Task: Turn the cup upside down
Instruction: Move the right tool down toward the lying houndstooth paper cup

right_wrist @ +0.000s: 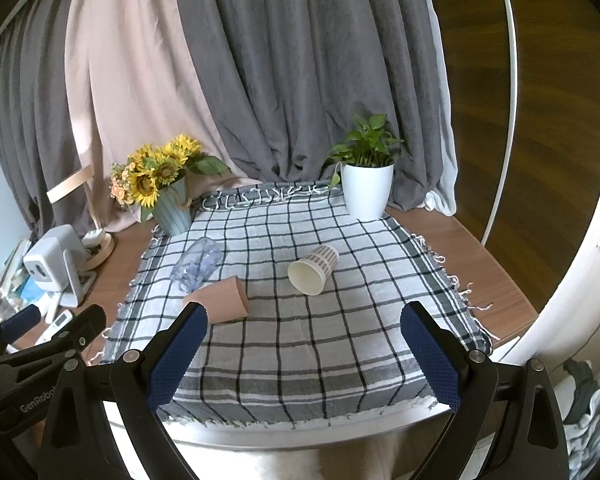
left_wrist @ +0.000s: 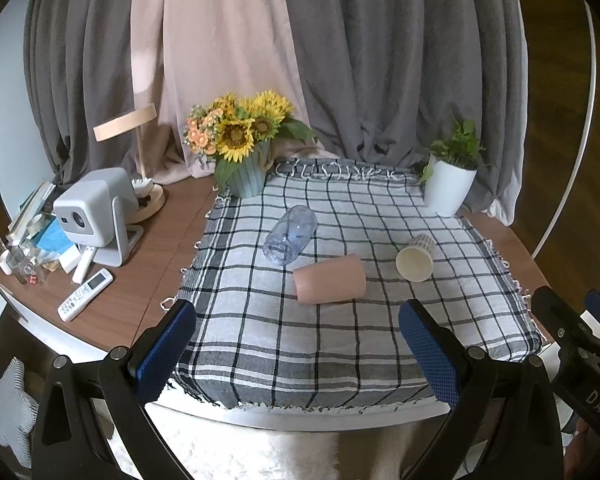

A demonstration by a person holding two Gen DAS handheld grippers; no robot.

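Left wrist view. The left hand-held gripper (left_wrist: 298,346) hangs over the near edge of the checked cloth (left_wrist: 340,344), blue pads spread wide, nothing between them. Three cups lie on their sides on the cloth: a pink cup (left_wrist: 330,280) nearest, just ahead of the gripper; a clear plastic cup (left_wrist: 290,236) just behind it and to the left, its mouth close to the pink cup's end, contact not clear; a paper cup (left_wrist: 416,260) to the right, open mouth facing the camera. Which of them the task means is not given; the pink one is the likeliest first target, being closest and centred. Sunflower pot (left_wrist: 246,176) and white plant pot (left_wrist: 448,192) stand at the far corners; a projector (left_wrist: 96,212) and a remote (left_wrist: 85,294) sit on the tabletop (left_wrist: 168,248) off to the left.

Right wrist view. The right hand-held gripper (right_wrist: 304,350) is also spread and empty, held back at the near edge. From here the paper cup (right_wrist: 314,269) lies nearly straight ahead, the pink cup (right_wrist: 220,298) just beyond the left pad.

Judgement on the reach: come in low, take the chosen cup across its body near mid-length, and squeeze lightly, since paper and thin plastic will likely crumple. Lift clear of the cloth before rotating, then set it down rim first.
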